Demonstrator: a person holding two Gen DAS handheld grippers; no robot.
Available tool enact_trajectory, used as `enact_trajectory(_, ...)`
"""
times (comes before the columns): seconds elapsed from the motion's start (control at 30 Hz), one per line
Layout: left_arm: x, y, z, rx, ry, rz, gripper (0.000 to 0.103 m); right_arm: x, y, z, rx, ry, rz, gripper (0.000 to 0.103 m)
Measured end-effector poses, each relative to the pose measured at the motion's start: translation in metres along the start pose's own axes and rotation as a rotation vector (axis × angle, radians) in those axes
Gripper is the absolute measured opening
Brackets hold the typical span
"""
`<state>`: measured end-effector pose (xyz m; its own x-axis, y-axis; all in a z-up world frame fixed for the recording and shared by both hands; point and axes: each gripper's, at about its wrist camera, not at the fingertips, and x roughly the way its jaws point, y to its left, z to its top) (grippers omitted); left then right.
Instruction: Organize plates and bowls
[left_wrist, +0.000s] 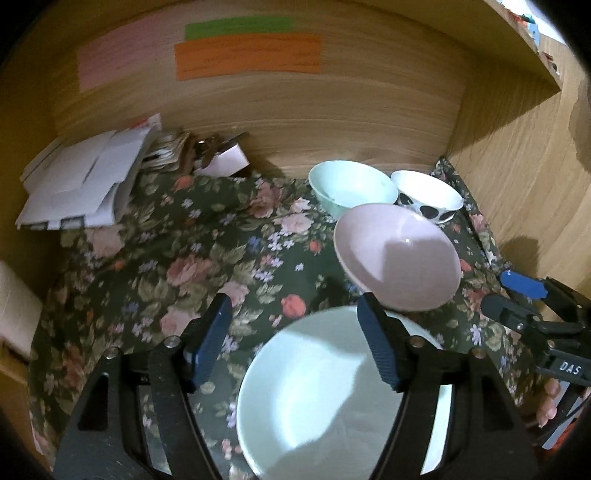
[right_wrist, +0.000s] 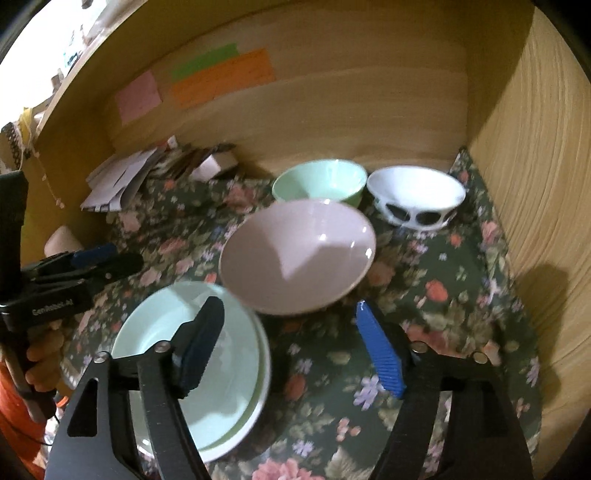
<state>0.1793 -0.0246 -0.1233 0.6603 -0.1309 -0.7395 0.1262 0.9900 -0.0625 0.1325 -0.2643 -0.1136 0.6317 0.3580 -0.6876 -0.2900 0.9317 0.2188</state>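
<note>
A pink bowl sits on the floral cloth in the middle. Behind it stand a mint green bowl and a white bowl with black spots. A stack of pale mint plates lies at the front. My left gripper is open above the plates' left part, holding nothing. My right gripper is open just in front of the pink bowl, holding nothing. It also shows in the left wrist view; the left one shows in the right wrist view.
The floral cloth covers a wooden shelf with a back wall and a right side wall. Papers and small boxes lie at the back left. Coloured notes stick on the back wall.
</note>
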Motion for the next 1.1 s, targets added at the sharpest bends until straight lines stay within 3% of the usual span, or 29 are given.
enact_trajectory(0.2,0.032,-0.009,0.021,0.017,0.043,-0.02,0.07,0.009,-0.013,0.014,0.006,-0.018,-0.026,0.074)
enact_trajectory(0.7,0.113,-0.024,0.042,0.053,0.179,-0.06,0.07,0.062,-0.054,0.026,0.108,0.037,-0.037,0.074)
enact_trajectory(0.8,0.122,-0.029,0.042,0.063,0.192,-0.075,0.064,0.072,-0.058,0.024,0.112,0.056,-0.038,0.074)
enact_trajectory(0.93,0.131,-0.033,0.044,0.064,0.221,-0.098,0.054,0.082,-0.062,0.023,0.113,0.078,-0.034,0.058)
enact_trajectory(1.1,0.136,-0.038,0.044,0.082,0.234,-0.109,0.043,0.09,-0.065,0.022,0.133,0.097,-0.011,0.046)
